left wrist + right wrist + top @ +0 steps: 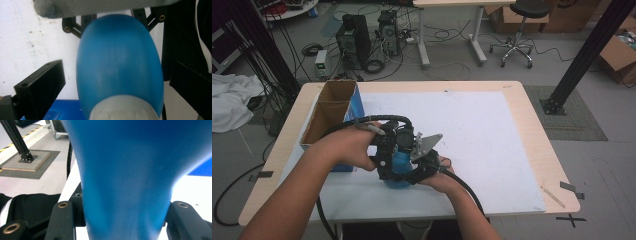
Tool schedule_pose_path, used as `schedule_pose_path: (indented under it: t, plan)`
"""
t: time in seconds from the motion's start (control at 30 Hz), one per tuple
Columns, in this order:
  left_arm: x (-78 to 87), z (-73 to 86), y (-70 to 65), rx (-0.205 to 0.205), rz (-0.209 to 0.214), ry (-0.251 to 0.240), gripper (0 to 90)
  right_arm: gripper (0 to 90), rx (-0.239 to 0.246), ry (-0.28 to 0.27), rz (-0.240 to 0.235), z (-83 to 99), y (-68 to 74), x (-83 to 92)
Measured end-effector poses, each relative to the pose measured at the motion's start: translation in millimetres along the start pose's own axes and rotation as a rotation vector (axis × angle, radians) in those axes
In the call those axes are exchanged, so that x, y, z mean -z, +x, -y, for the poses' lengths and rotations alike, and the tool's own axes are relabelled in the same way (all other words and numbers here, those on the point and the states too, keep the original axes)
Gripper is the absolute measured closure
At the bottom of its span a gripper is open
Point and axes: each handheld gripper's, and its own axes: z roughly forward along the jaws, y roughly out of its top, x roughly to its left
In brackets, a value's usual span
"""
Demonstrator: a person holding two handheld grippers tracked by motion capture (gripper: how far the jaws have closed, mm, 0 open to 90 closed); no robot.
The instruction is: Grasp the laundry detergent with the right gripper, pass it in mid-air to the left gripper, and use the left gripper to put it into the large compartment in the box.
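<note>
My right gripper [120, 220] clamps the blue bulb's [120, 65] narrow neck above the white mat [492, 145]; my left gripper [117, 82] stands wide around its belly. It looks smooth, probably soft and light.

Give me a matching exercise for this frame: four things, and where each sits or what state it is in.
1. blue bottle
2. cardboard box
3. right gripper
4. left gripper

A. open-topped, at the table's left edge
B. jaws clamped on the narrow part of the bottle
C. jaws apart on either side of the bottle's round body
D. between both grippers, above the white sheet

Pairs: 1-D, 2-A, 3-B, 4-C
</note>
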Motion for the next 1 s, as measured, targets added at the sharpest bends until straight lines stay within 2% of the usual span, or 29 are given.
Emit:
schedule_pose_path:
  t: [0.03, 0.13, 0.37, 0.4, 0.43, 0.47, 0.53, 0.57, 0.73, 0.77, 0.9, 0.93, 0.97, 1.0]
  plan:
    - [-0.5, -0.1, -0.1, 0.002, 0.0, 0.002, 1.2, 46.0, 0.034, -0.019, 0.015, -0.4, -2.7, -1.1]
    - [-1.8, -0.7, -0.4, 0.01, -0.002, 0.004, 2.4, 46.0, -0.001, -0.003, 0.005, -0.5, -0.1, -0.5]
    - [-3.9, -0.8, 0.2, 0.015, -0.005, 0.009, 6.3, 46.0, -0.001, -0.004, 0.008, -0.5, -0.1, -1.9]
    - [-3.8, -0.6, 0.3, 0.016, -0.006, 0.015, 7.1, 46.0, 0.048, -0.032, 0.018, -0.8, -3.7, -3.7]
    - [-3.8, -0.6, 0.3, 0.016, -0.006, 0.015, 7.5, 46.0, 0.048, -0.032, 0.018, -0.8, -3.7, -3.7]
    - [-4.1, -0.2, 0.4, 0.021, -0.006, 0.017, 8.2, 46.0, 0.007, -0.013, 0.013, -0.3, -1.2, -2.7]
    - [-4.5, 0.2, 0.6, 0.023, -0.01, 0.016, 8.4, 46.0, -0.002, -0.002, 0.009, -0.1, -0.5, -2.3]
    - [-4.1, 0.1, 0.8, 0.024, -0.012, 0.024, 9.1, 46.0, -0.027, 0.006, 0.007, 0.0, 0.9, -1.8]
    - [-5.6, 0.0, 0.9, 0.032, -0.019, 0.027, 13.3, 46.0, -0.002, -0.002, 0.01, 0.7, -1.5, -3.0]
    - [-5.3, -0.3, 0.9, 0.03, -0.02, 0.031, 14.9, 46.1, 0.022, -0.022, 0.013, 0.4, -3.4, -4.6]
    - [-5.3, -1.1, 0.9, 0.03, -0.022, 0.033, 16.7, 46.0, 0.028, -0.02, 0.018, 1.1, -4.6, -4.7]
    - [-5.4, -1.4, 0.7, 0.024, -0.027, 0.036, 16.7, 46.0, -0.004, -0.01, 0.007, 1.2, -2.5, -4.1]
    - [-5.7, -1.8, 0.5, 0.019, -0.029, 0.04, 18.6, 46.0, 0.022, -0.02, 0.018, 1.3, -4.7, -4.4]
    - [-6.2, -1.9, 0.3, 0.02, -0.036, 0.04, 19.2, 46.0, 0.014, -0.023, 0.017, 1.2, -4.1, -4.6]
